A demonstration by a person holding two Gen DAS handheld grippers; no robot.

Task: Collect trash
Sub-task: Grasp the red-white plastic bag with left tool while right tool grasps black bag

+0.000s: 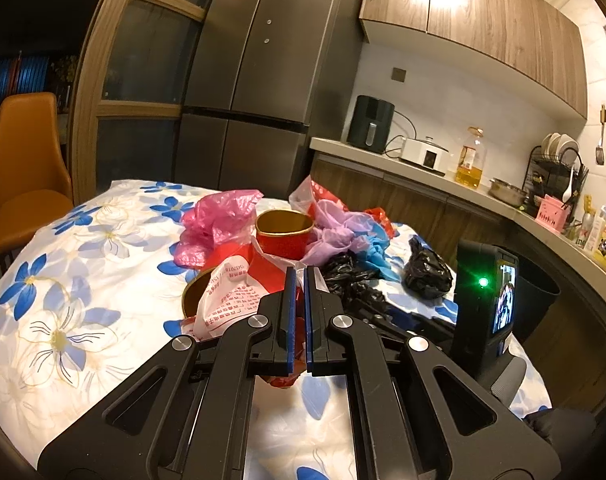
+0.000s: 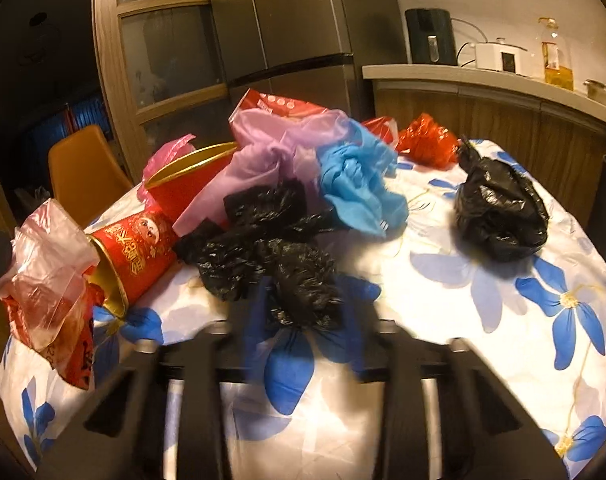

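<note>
left tongs (image 1: pixel 299 312) pinching red bag (image 1: pixel 299 324), right tongs (image 2: pixel 303 312) blurred

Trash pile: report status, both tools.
Left tool shut on red-and-white bag. Right tool open, blurred, straddling black bag. Cups, more bags crowd the table.

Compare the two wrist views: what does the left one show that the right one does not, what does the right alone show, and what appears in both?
Only the left wrist view shows the dish rack, the wall cupboards and the other gripper's camera unit with its green light.

Only the right wrist view shows the print on the side of the tipped red cup and the crumpled red bag unobstructed.

Both show the flowered tablecloth, the lone black bag, the blue bag, the fridge, the orange chair and the oil bottle.
</note>
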